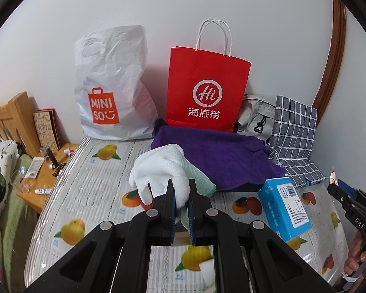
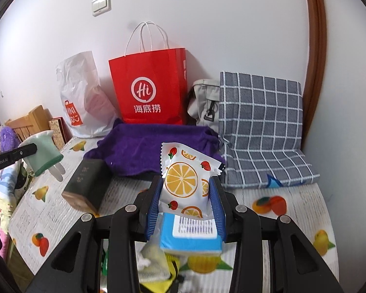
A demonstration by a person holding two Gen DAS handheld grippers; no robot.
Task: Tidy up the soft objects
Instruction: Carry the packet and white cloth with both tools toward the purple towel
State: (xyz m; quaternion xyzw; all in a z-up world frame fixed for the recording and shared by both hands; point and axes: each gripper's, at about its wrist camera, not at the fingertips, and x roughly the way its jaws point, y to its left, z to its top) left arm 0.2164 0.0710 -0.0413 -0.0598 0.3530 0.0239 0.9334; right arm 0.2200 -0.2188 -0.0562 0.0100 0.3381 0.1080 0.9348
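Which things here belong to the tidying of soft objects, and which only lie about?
Part of the job:
- white glove, held in the left tongs
- fruit-print packet, held in the right tongs
- purple towel
- checked cloth

Lying about:
- blue box
- dark box
- red bag

My left wrist view looks forward and down along its fingers over the fruit-print table [image 1: 90,185], facing the wall, close above the cloth. My right wrist view sits beside it, angled likewise. Both share the red paper bag [image 1: 207,90] [image 2: 150,90], the purple towel [image 1: 222,151] [image 2: 144,146] and the checked cloth [image 1: 297,141] [image 2: 261,122].
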